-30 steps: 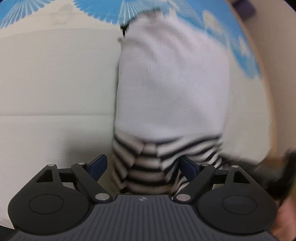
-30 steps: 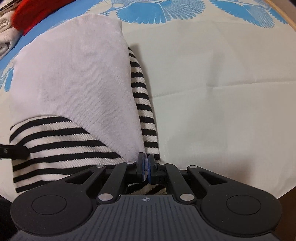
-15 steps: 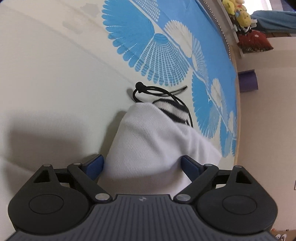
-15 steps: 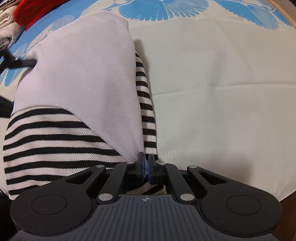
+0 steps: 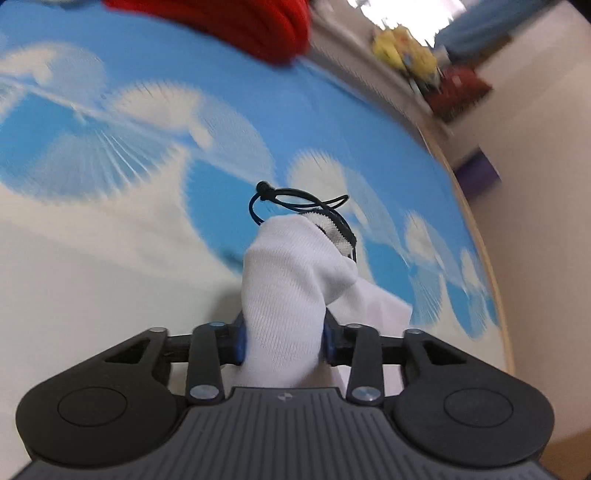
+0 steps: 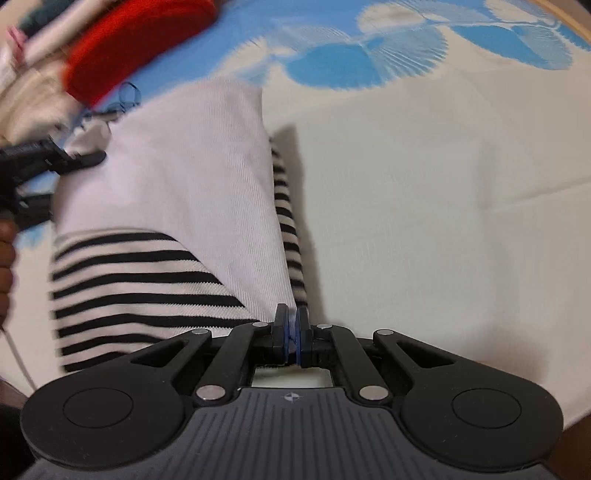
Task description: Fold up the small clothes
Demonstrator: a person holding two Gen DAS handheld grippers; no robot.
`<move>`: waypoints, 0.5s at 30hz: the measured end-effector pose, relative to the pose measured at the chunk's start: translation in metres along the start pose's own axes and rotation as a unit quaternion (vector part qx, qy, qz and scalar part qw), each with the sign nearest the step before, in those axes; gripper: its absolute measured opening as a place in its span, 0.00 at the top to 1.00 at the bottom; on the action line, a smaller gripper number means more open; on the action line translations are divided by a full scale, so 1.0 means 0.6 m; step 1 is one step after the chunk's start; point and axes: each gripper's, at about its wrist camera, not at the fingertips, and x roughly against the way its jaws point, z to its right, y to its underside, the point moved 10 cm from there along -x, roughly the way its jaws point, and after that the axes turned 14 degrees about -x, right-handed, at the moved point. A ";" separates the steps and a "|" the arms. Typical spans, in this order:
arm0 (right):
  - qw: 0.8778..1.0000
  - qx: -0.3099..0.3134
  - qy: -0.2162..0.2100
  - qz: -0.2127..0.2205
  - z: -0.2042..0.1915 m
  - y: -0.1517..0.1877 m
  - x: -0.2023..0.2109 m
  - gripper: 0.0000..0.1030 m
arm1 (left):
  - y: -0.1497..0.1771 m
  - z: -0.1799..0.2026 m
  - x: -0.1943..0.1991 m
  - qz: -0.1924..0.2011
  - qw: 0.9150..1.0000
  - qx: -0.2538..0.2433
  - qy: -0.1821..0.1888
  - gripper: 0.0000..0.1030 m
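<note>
A small white garment [image 6: 184, 177] with a black-and-white striped part [image 6: 129, 280] lies on the blue-and-cream cloth. In the left wrist view its far white end [image 5: 295, 273] bunches up between the pads of my left gripper [image 5: 284, 338], whose jaws are closing and press it from both sides. A black cord [image 5: 295, 199] loops out beyond that end. My right gripper [image 6: 293, 332] is shut on the near edge of the garment where white meets stripes. The left gripper [image 6: 77, 158] also shows at the garment's far left corner in the right wrist view.
A red folded garment [image 5: 251, 26] and pale folded clothes [image 6: 33, 92] lie at the back of the table. The wooden table edge [image 5: 480, 240] curves along the right, with soft toys [image 5: 402, 48] beyond. A hand [image 6: 5, 258] shows at the left border.
My left gripper left the striped end, travelled to the garment's far white end and narrowed its jaws onto it. The right gripper kept its pinch and rose slightly, lifting the near edge.
</note>
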 end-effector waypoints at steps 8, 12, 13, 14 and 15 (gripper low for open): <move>0.997 0.075 0.027 0.007 -0.071 0.013 -0.041 0.98 | -0.021 -0.061 0.098 0.033 0.997 -0.057 -0.030 0.43; 0.997 0.047 0.056 0.035 -0.055 -0.008 -0.046 0.98 | 0.067 -0.035 0.071 -0.096 0.988 -0.115 0.042 0.48; 0.996 0.038 0.065 0.044 -0.048 -0.013 -0.044 0.98 | 0.090 -0.028 0.060 -0.120 0.981 -0.149 0.034 0.48; 0.996 0.032 0.073 0.046 -0.041 -0.015 -0.046 0.98 | 0.114 -0.025 0.045 -0.141 0.972 -0.187 0.020 0.50; 0.995 0.029 0.085 0.040 -0.037 -0.016 -0.054 0.98 | 0.137 -0.027 0.028 -0.160 0.963 -0.216 0.004 0.49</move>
